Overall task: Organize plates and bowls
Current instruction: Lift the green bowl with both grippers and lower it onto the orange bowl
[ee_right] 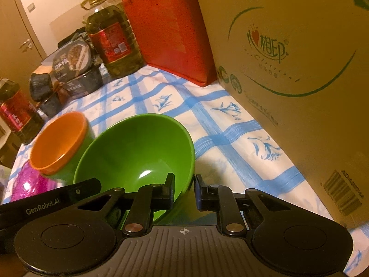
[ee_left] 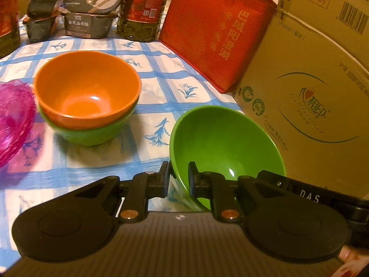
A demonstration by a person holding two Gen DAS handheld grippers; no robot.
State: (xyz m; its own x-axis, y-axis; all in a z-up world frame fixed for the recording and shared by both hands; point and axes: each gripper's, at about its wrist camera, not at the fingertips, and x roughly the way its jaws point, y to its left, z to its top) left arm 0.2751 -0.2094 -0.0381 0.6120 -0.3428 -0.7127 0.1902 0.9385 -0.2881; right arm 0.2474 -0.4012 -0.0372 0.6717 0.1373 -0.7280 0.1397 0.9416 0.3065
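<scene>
A loose green bowl (ee_left: 226, 143) (ee_right: 138, 150) is tilted above the blue-checked tablecloth (ee_left: 161, 87), held from two sides. My left gripper (ee_left: 178, 172) is shut on its left rim, one finger inside and one outside. My right gripper (ee_right: 184, 182) is shut on the opposite rim in the same way. Each gripper's black body shows in the other's view: the right gripper's body (ee_left: 311, 194) and the left gripper's body (ee_right: 46, 198). To the left an orange bowl (ee_left: 87, 87) (ee_right: 57, 143) sits nested in a second green bowl (ee_left: 92, 133). Pink clear dishes (ee_left: 11, 120) (ee_right: 27, 184) lie further left.
A large cardboard box (ee_left: 311, 80) (ee_right: 288, 69) stands close on the right, with a red tote bag (ee_left: 216, 41) (ee_right: 173, 30) behind it. Oil bottles (ee_left: 143, 7) (ee_right: 113, 41) and stacked dark food tubs (ee_left: 92, 7) line the back of the table.
</scene>
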